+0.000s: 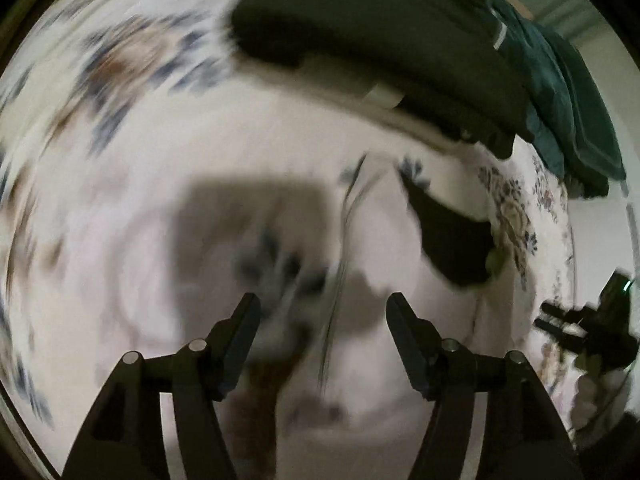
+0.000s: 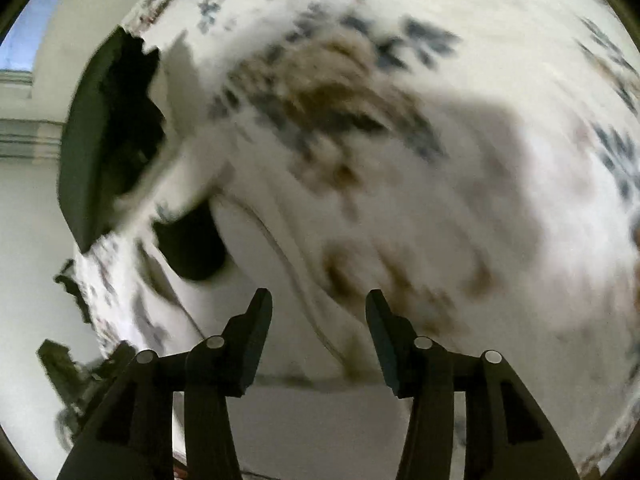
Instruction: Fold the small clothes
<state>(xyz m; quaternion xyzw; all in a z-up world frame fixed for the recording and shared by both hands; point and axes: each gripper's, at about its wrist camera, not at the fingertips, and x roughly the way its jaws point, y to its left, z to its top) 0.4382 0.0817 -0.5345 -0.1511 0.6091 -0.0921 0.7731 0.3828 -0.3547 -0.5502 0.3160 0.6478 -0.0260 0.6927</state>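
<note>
A small dark garment [image 1: 452,236] lies on the flower-printed bedsheet [image 1: 120,160], ahead and right of my left gripper [image 1: 322,304], which is open and empty above the sheet. The same dark piece shows in the right wrist view [image 2: 192,248], ahead and left of my right gripper [image 2: 318,300], also open and empty. A large dark folded garment [image 1: 380,36] lies at the far side; it shows at the left in the right wrist view [image 2: 108,140]. Both views are motion-blurred.
A teal garment [image 1: 560,92] is piled behind the large dark one at the far right. The right gripper [image 1: 588,328] shows at the left view's right edge, near the bed's edge. The sheet's edge and a pale floor lie at the left [image 2: 32,280].
</note>
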